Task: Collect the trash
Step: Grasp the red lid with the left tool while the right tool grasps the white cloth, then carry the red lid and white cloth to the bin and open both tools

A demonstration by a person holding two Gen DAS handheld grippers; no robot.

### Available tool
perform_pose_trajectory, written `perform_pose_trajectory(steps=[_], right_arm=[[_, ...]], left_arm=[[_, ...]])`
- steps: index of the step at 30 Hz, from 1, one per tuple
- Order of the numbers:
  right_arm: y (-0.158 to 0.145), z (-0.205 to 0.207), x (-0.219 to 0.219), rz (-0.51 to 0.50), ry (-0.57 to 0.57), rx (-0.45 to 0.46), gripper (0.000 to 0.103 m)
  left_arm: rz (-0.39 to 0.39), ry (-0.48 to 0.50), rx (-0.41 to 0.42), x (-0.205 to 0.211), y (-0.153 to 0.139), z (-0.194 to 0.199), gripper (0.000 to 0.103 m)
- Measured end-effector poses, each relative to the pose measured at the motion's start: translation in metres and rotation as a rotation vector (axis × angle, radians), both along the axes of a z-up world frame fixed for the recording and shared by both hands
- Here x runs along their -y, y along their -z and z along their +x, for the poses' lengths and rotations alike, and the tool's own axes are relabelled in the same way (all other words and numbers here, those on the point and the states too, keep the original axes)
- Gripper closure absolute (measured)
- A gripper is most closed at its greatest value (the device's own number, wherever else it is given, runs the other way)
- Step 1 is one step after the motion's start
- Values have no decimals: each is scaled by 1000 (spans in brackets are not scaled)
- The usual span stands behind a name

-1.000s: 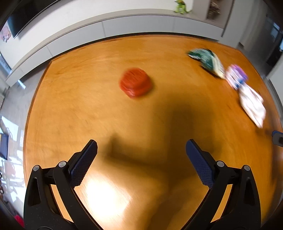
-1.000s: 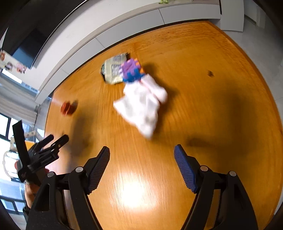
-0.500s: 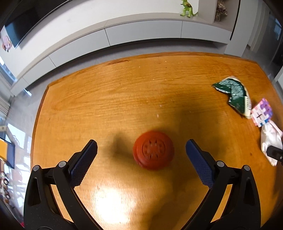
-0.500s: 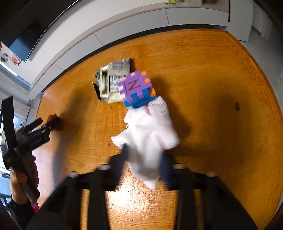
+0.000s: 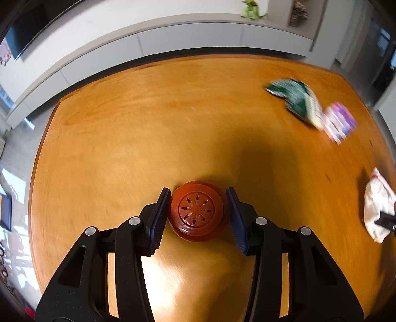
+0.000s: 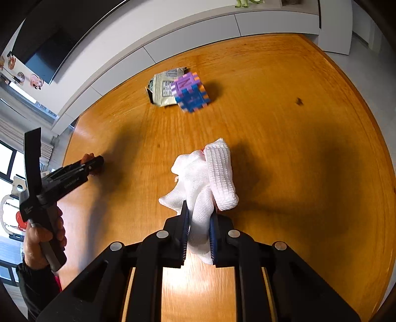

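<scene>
My left gripper is shut on a round red lid with a flower pattern, which rests on the wooden table. My right gripper is shut on a white cloth, pinching its lower part on the table. The cloth also shows at the right edge of the left wrist view. A green and cream snack wrapper lies farther back, touching a purple and blue puzzle cube. Both also show in the left wrist view, wrapper and cube.
The left gripper and the hand holding it show at the left of the right wrist view. A low white cabinet runs behind the table, with a green toy dinosaur on top. A small dark spot marks the table.
Both grippers have closed from wide open: the left around the red lid, the right onto the white cloth. Both moved forward to these things.
</scene>
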State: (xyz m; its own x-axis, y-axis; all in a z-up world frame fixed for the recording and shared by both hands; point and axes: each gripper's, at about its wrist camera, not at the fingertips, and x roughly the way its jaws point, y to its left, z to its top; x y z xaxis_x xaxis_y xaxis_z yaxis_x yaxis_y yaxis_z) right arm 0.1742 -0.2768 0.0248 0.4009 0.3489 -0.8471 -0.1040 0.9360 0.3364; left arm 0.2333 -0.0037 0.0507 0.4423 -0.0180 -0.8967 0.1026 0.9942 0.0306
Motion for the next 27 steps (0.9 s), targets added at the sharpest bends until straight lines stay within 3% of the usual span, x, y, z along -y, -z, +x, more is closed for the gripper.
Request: perform_pose_trajectory(steps=[13, 27], right_arm=[[-13, -157, 88, 65, 111, 63, 87], [-10, -343, 225, 80, 393, 173, 87]], left_arm=[[-82, 248, 97, 108, -38, -160, 58], [-155, 662, 98, 294, -49, -323, 57]])
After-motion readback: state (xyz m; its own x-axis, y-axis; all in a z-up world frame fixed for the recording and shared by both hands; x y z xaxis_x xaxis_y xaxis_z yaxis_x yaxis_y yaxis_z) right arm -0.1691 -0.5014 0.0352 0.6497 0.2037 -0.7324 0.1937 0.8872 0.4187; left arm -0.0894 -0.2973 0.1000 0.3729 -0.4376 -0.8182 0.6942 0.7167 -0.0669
